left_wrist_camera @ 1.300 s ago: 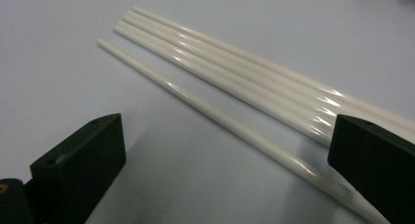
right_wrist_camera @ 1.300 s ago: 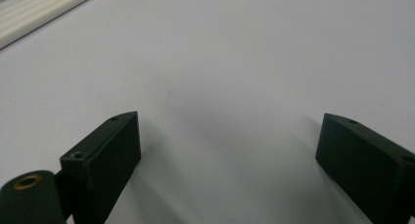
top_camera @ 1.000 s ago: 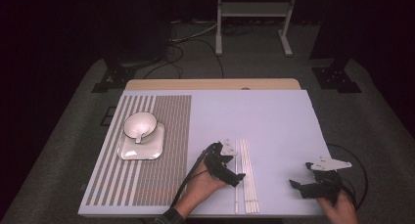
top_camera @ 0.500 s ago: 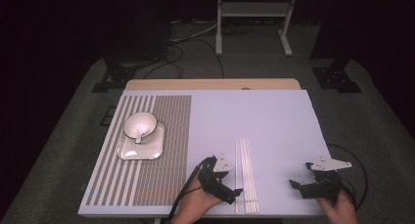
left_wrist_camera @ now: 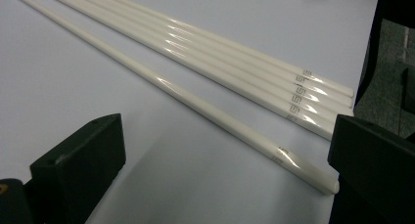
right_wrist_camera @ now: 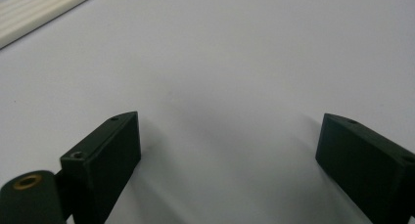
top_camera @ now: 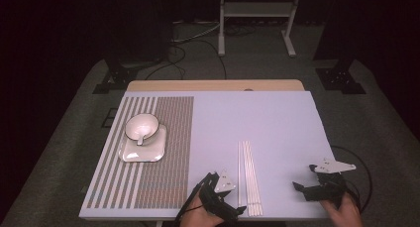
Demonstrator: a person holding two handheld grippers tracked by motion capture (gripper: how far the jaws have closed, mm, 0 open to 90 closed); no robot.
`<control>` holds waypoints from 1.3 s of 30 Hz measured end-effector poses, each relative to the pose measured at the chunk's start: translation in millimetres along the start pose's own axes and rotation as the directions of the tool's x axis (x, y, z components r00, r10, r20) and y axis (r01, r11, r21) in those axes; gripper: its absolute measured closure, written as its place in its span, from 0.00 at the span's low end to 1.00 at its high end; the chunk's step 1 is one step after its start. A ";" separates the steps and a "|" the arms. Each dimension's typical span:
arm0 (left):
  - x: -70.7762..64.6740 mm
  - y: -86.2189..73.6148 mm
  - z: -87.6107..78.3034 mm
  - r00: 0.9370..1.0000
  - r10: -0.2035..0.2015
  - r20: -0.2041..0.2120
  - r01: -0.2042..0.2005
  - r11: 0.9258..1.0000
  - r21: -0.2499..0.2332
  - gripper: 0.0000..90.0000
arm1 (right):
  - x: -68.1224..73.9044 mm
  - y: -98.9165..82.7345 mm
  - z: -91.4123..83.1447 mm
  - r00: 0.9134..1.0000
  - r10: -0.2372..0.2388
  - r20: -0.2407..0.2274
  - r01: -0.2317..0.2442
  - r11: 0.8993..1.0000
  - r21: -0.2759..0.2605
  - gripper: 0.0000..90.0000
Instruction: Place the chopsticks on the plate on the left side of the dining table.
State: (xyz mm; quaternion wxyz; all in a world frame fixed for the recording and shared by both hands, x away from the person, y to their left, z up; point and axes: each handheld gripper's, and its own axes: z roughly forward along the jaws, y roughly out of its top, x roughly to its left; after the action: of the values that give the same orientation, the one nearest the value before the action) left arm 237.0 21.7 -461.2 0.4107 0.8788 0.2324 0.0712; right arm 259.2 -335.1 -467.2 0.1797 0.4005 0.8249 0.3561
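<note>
White chopsticks lying in a tight row near the front edge of the counter, a little right of the middle, long sides running from front to back. One chopstick set slightly apart from the rest on the side toward the left claw, its thick end reaching closest to the front edge; printed marks visible near the thick ends in the left gripper view. Left claw at the front edge just beside the row, held in a hand, jaws spread wide with the thick end of the separate chopstick lying between them on the counter, touched by neither jaw as far as can be told. Right claw near the front right corner, well apart from the chopsticks, held by the other hand, jaws likewise spread with bare counter between them; row of chopsticks glimpsed at the top left corner of the right gripper view. Pale lilac surface over most of the counter, striped mat covering the left part. On that mat, toward the left edge, a square white plate with a white bowl resting on its back portion, far from both claws.
</note>
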 end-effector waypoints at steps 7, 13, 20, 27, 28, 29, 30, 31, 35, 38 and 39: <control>-4.6 -1.6 4.3 1.000 0.016 0.008 -0.016 1.000 0.019 0.00 | 0.0 0.0 0.0 1.000 0.000 0.000 0.000 1.000 0.000 0.09; -6.7 -4.4 3.2 0.999 0.034 -0.010 -0.034 0.999 0.038 0.00 | 0.0 0.0 0.0 1.000 0.000 0.000 0.000 1.000 0.000 0.09; -7.0 -6.6 0.8 0.997 0.062 -0.051 -0.058 0.996 0.066 0.00 | 0.0 0.0 0.0 1.000 0.000 0.000 0.000 1.000 0.000 0.09; -3.4 -9.4 -3.5 0.997 0.052 -0.062 -0.047 0.996 0.071 0.00 | 0.0 -0.1 0.0 1.000 0.000 0.000 0.000 1.000 0.000 0.09; -2.3 -10.5 -5.4 0.997 0.047 -0.067 -0.042 0.996 0.074 0.00 | 0.1 0.0 0.0 1.000 0.001 0.000 -0.001 1.000 0.000 0.09; -1.6 -11.1 -6.5 0.997 0.047 -0.068 -0.042 0.996 0.076 0.00 | 0.1 -0.1 0.0 1.000 0.000 0.000 0.000 1.000 0.000 0.09; -0.9 -11.9 -7.8 0.997 0.045 -0.070 -0.040 0.996 0.079 0.00 | 0.1 -0.1 0.0 1.000 0.001 0.000 -0.001 1.000 0.000 0.09; -0.9 -11.9 -7.8 0.997 0.045 -0.070 -0.040 0.996 0.079 0.00 | 0.1 -0.1 0.0 1.000 0.001 0.000 -0.001 1.000 0.000 0.09; 2.8 -16.4 -14.0 0.996 0.038 -0.080 -0.031 0.996 0.083 0.00 | 0.0 -0.1 0.0 1.000 0.001 0.000 -0.001 1.000 0.000 0.09; 5.2 -19.4 -18.2 0.996 0.034 -0.087 -0.026 0.996 0.086 0.00 | 0.0 -0.1 0.0 1.000 0.000 0.000 0.000 1.000 -0.001 0.09; 5.7 -20.3 -19.1 0.996 0.029 -0.088 -0.022 0.996 0.084 0.00 | 0.0 -0.1 -0.1 1.000 0.000 0.000 0.000 1.000 0.000 0.09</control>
State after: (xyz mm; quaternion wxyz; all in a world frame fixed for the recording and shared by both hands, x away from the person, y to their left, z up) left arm 228.9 48.8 -464.5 0.3622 0.8939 0.2419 0.1059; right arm 259.1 -335.2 -467.2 0.1797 0.4007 0.8248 0.3562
